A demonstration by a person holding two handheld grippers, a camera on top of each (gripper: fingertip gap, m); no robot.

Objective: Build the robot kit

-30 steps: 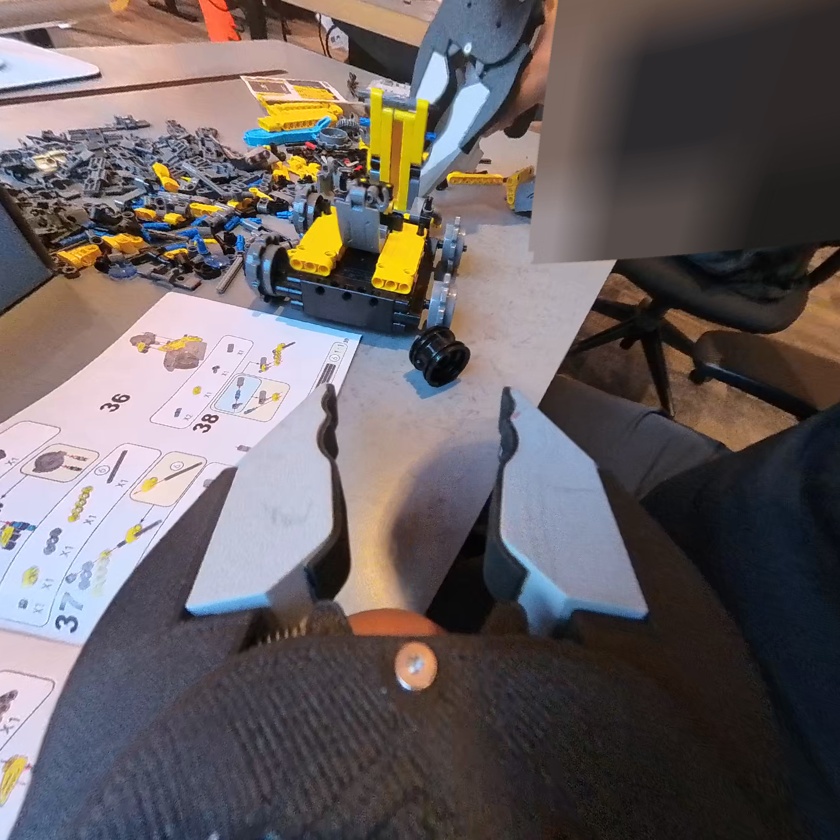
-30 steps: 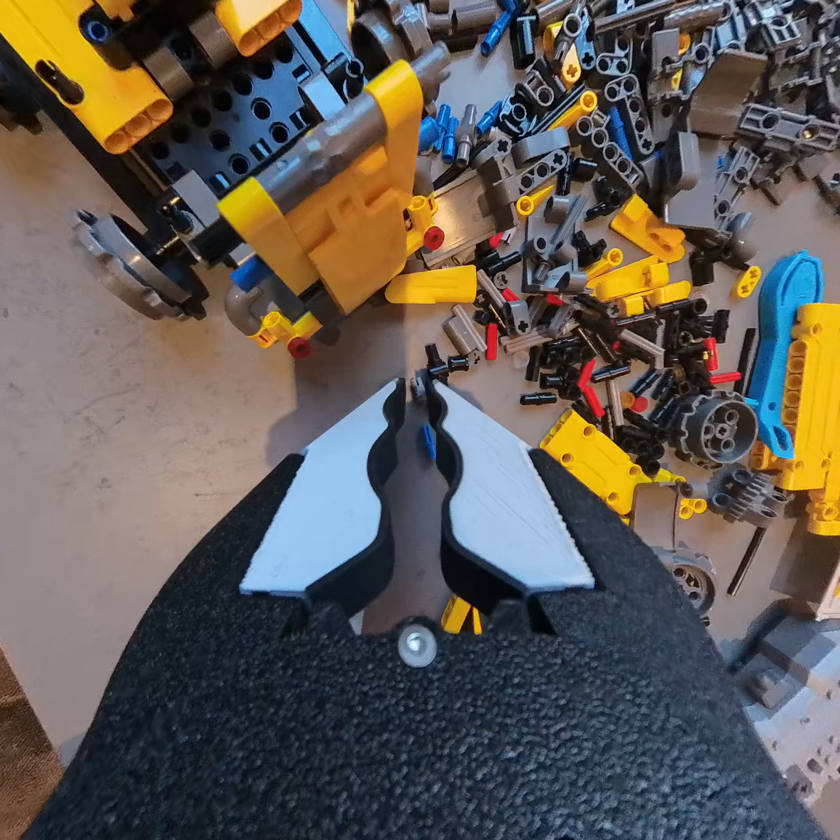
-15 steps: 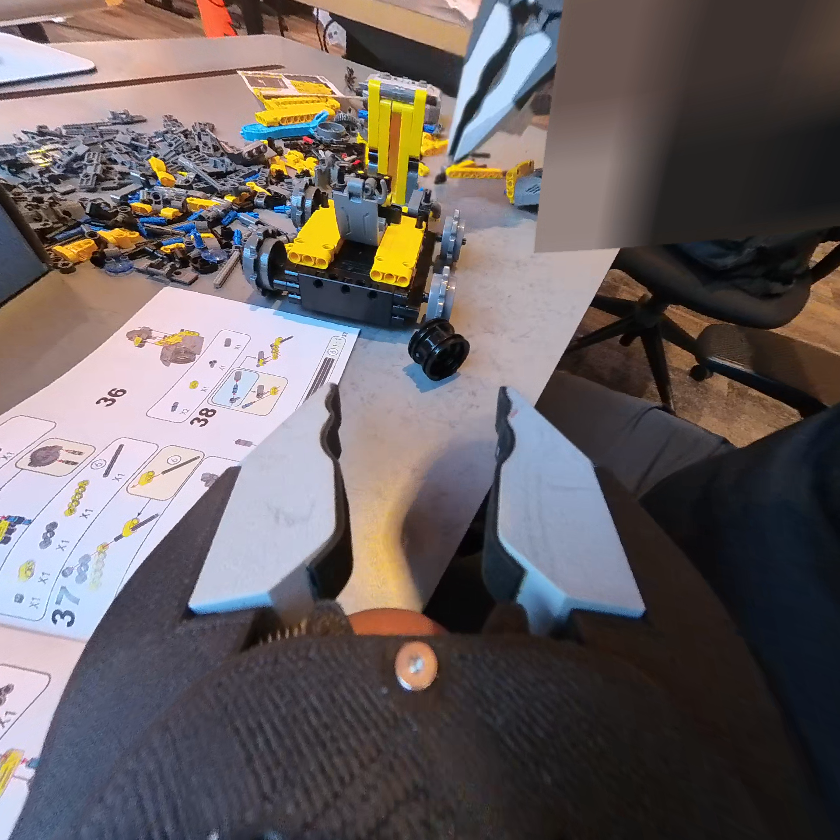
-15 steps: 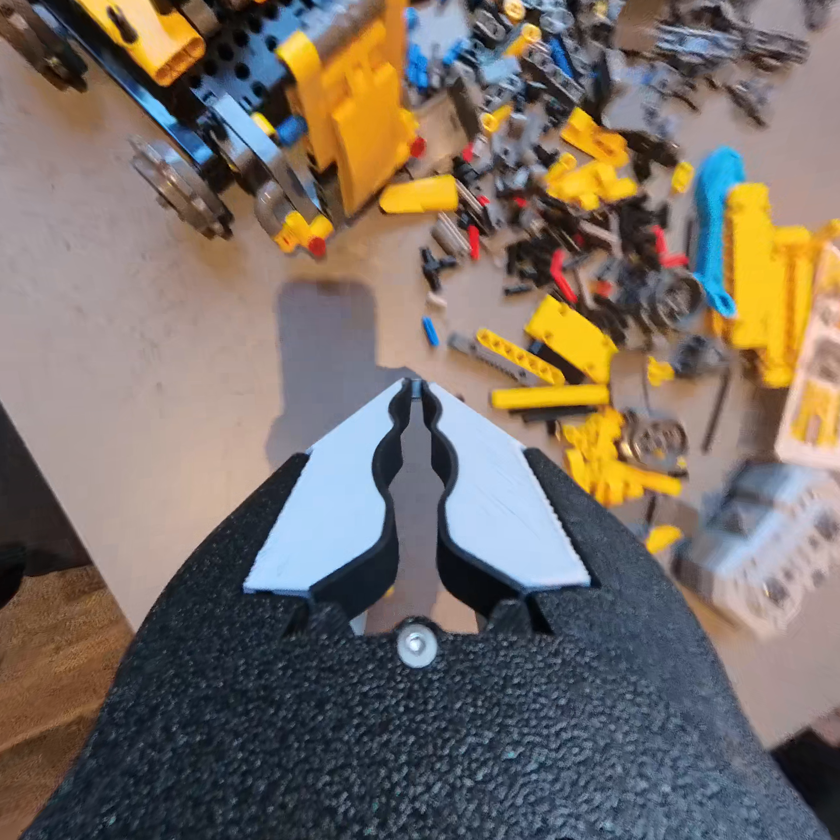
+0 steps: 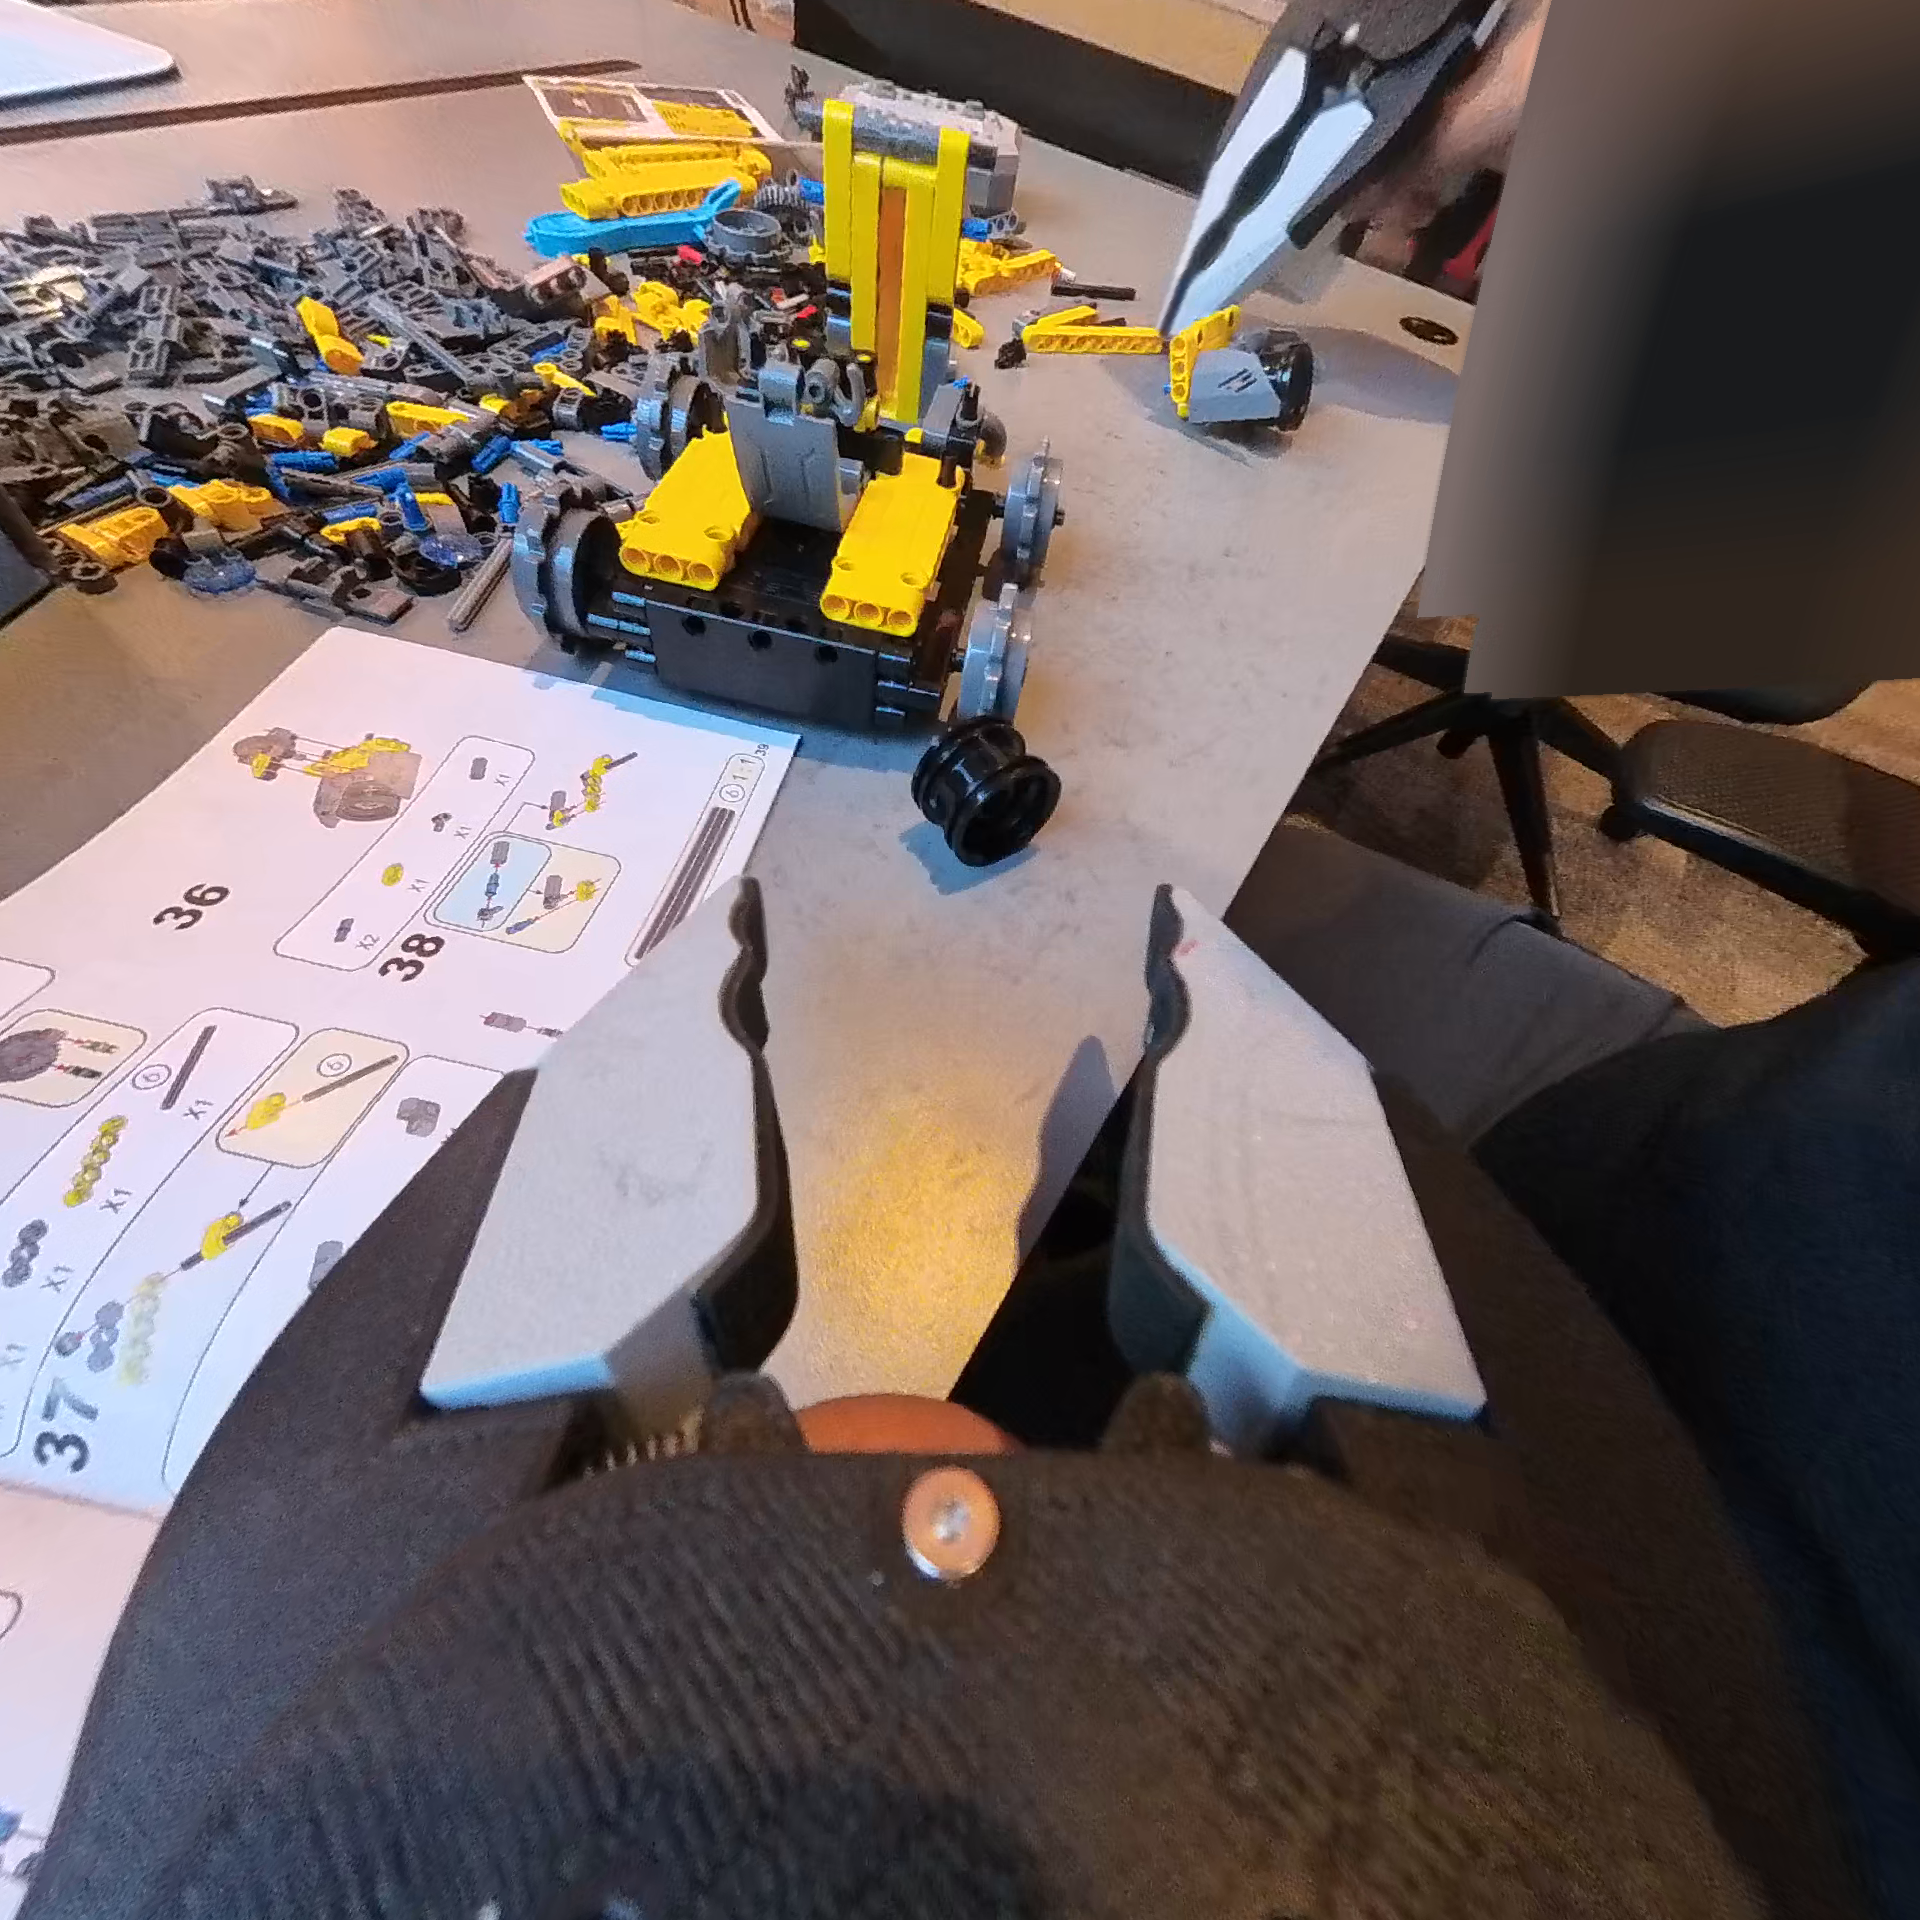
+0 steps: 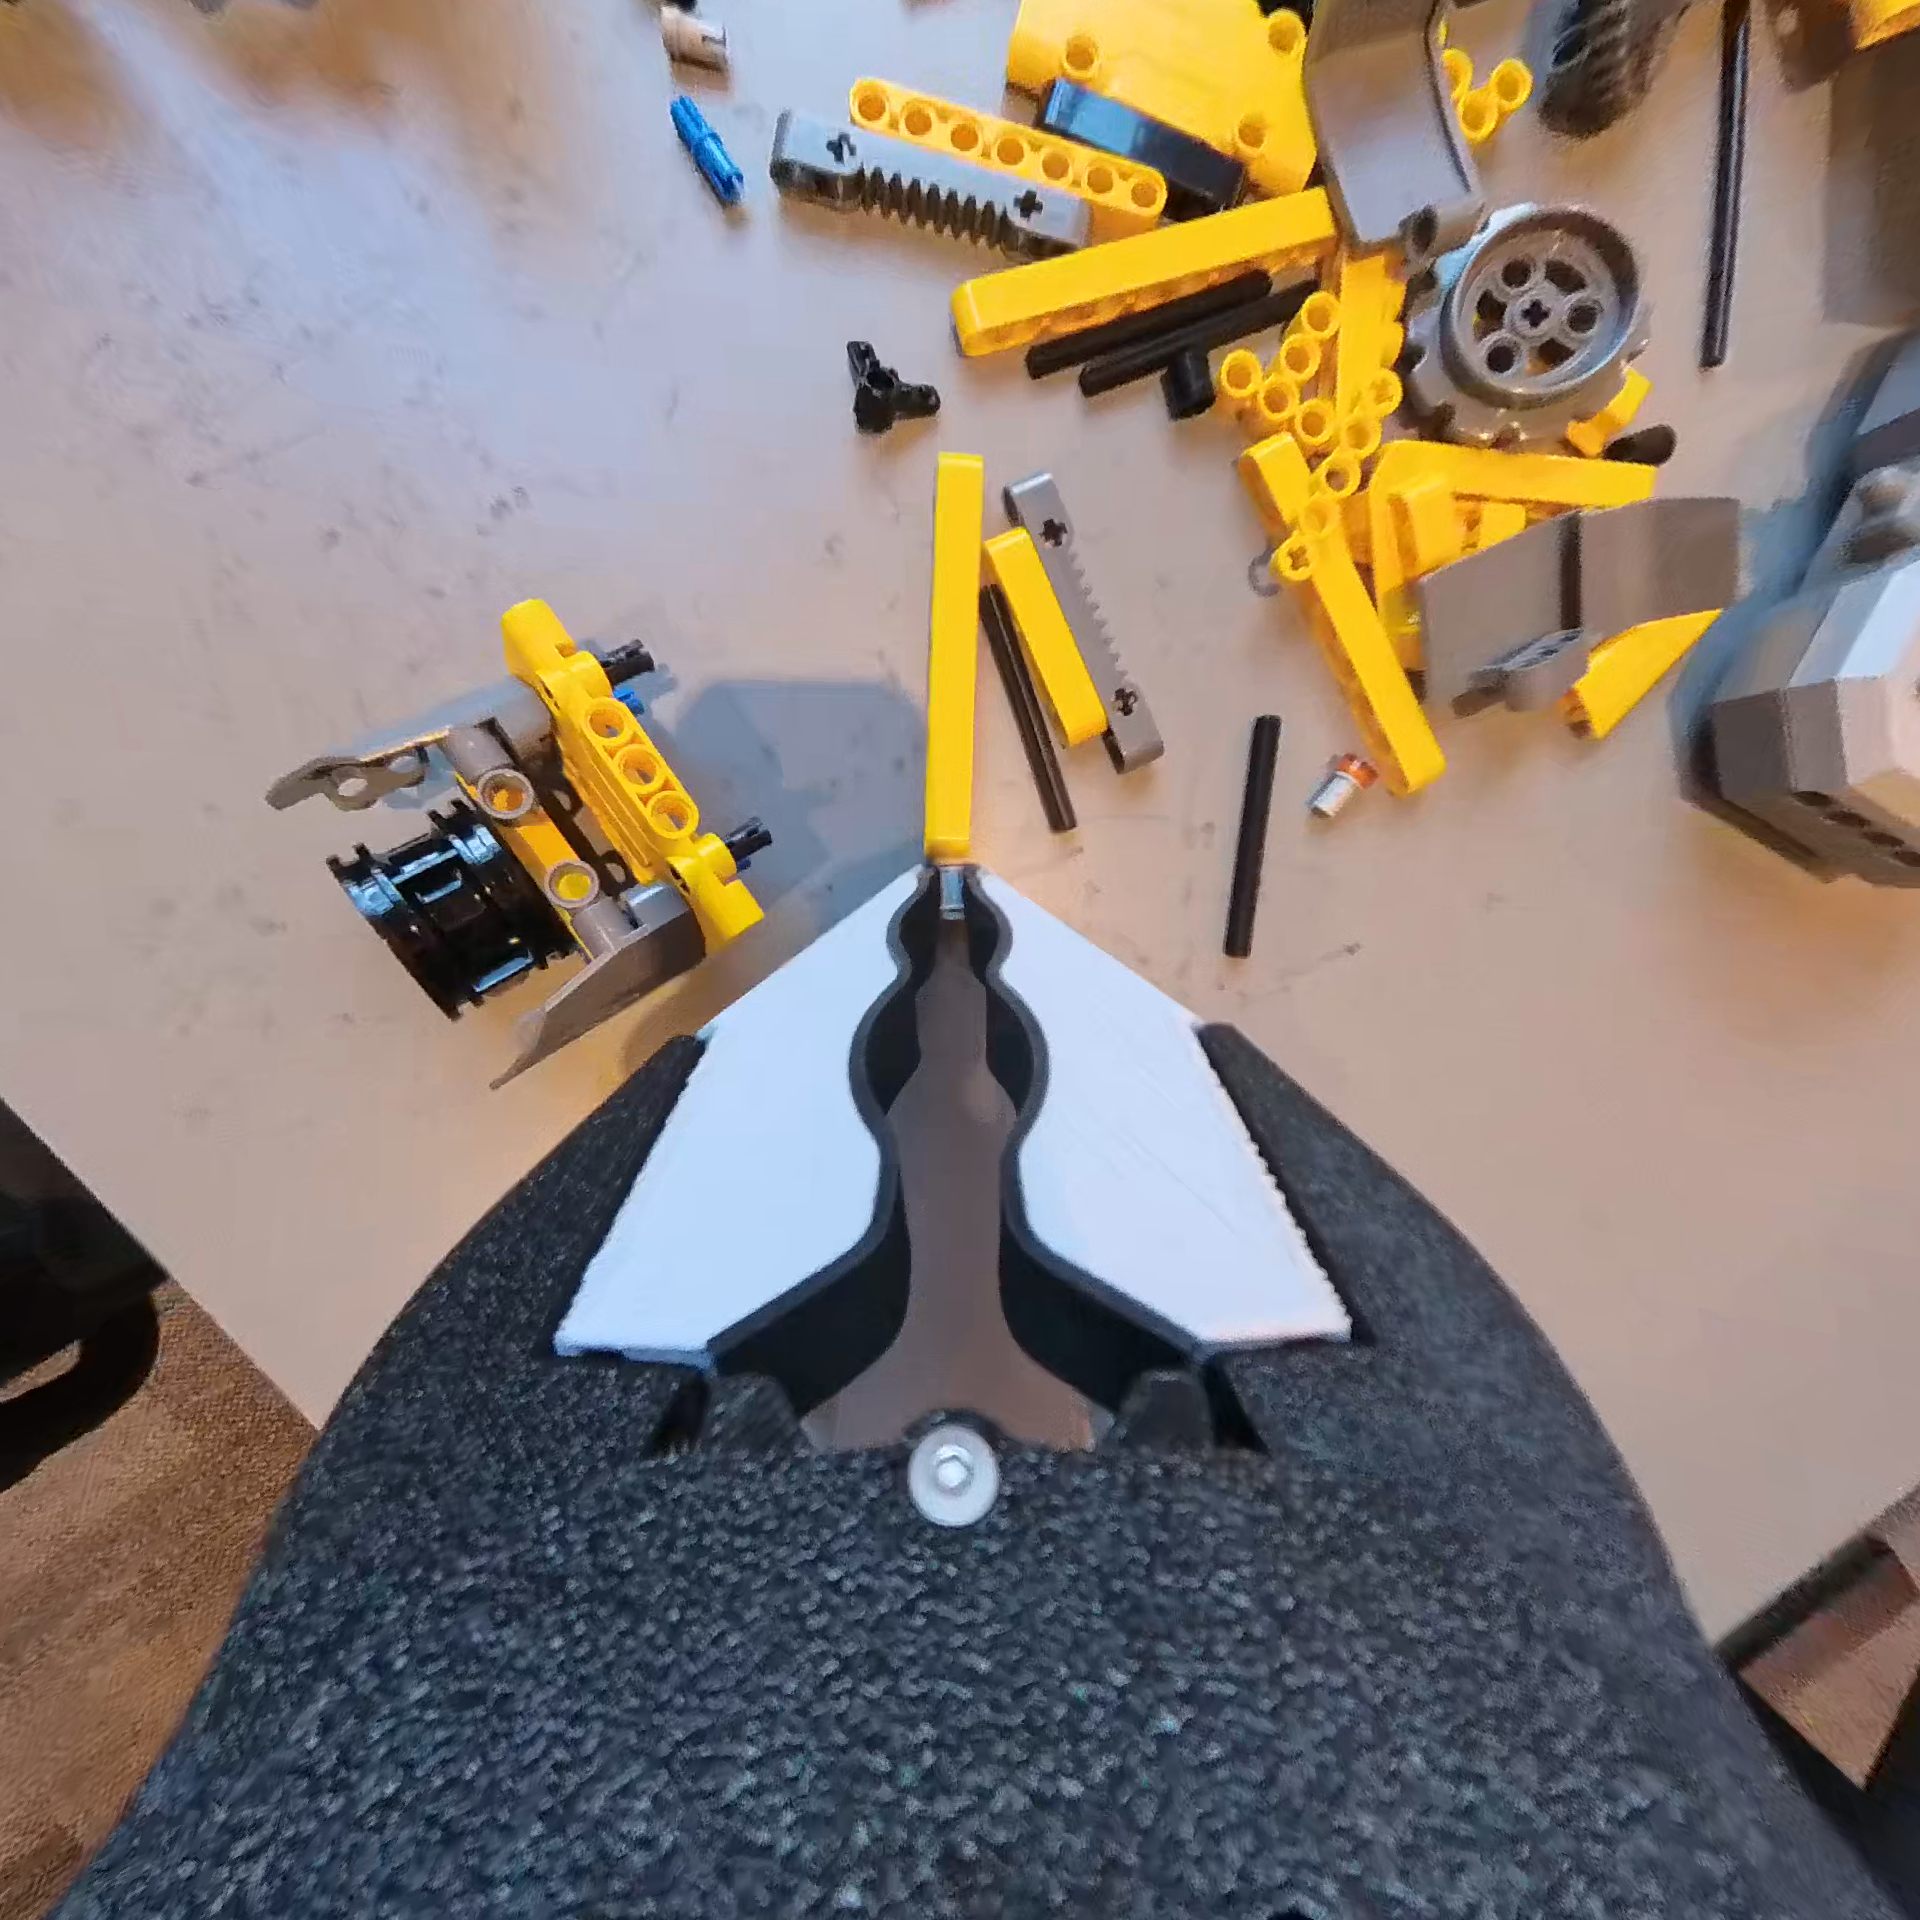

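In the left wrist view, the left gripper (image 5: 951, 914) hangs released, its two fingers wide apart over the near edge of the grey table (image 5: 1195, 582) with nothing between them. Just beyond the tips lies a loose black wheel hub (image 5: 985, 793). To the left of the gripper an open instruction sheet (image 5: 260, 1018) lies flat. Farther off stands a yellow and black model vehicle (image 5: 821, 520) with grey wheels and an upright yellow frame, and to its far left spreads a pile of loose parts (image 5: 260, 343). At the far right the right gripper (image 5: 1195, 307) points down at the table, its tips touching or just above a yellow beam (image 5: 1091, 336), beside a small wheel assembly (image 5: 1242, 379).

In the right wrist view, the right gripper (image 6: 948, 883) is clenched on a small grey pin (image 6: 950, 896) pinched at its very tips. The pin sits against the near end of a long yellow beam (image 6: 954, 644) lying on the table (image 6: 364, 364). To the left, apart, rests the small wheel assembly (image 6: 540, 821) of yellow, grey and black. To the right lie a grey toothed rack (image 6: 1086, 623), black axles (image 6: 1250, 831) and a heap of yellow beams (image 6: 1340, 488).
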